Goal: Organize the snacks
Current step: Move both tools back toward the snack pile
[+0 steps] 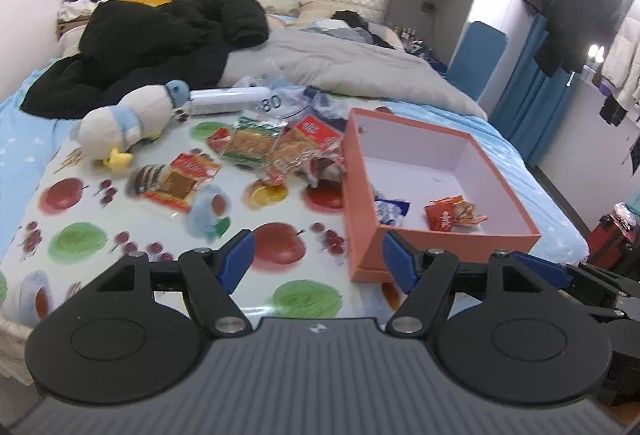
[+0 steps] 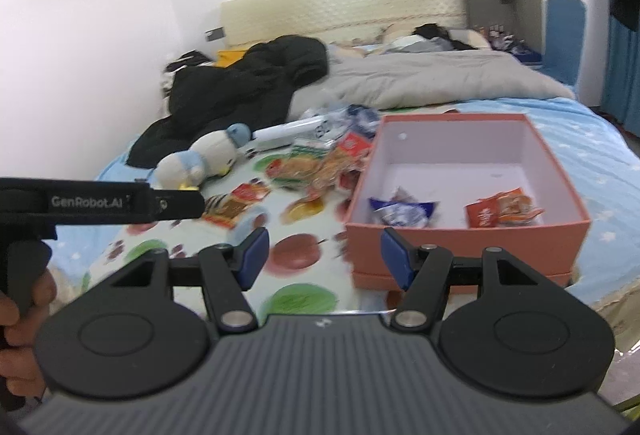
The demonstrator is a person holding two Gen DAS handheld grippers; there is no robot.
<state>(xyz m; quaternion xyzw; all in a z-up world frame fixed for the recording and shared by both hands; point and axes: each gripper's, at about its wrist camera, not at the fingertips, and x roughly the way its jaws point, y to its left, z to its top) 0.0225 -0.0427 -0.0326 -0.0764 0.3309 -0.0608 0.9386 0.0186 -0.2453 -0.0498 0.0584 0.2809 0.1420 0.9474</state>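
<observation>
An orange box (image 1: 362, 191) (image 2: 468, 233) with a white inside sits on the fruit-print cloth (image 1: 76, 235) (image 2: 296, 299) on the bed. It holds a blue-white packet (image 1: 392, 212) (image 2: 402, 212) and a red-orange packet (image 1: 454, 216) (image 2: 504, 210). Several snack packets lie left of the box: a red one (image 1: 180, 181) (image 2: 236, 205) and a pile (image 1: 276, 143) (image 2: 320, 165). My left gripper (image 1: 318, 261) is open and empty, held above the cloth by the box's near corner. My right gripper (image 2: 324, 259) is open and empty, near the box's front left.
A plush duck (image 1: 128, 121) (image 2: 200, 161) and a white bottle (image 1: 226, 101) (image 2: 288, 135) lie behind the snacks. A black coat (image 1: 160, 39) (image 2: 240, 87) and grey duvet (image 1: 360, 71) (image 2: 440, 75) cover the far bed. The left tool's handle (image 2: 100, 201) shows in the right wrist view.
</observation>
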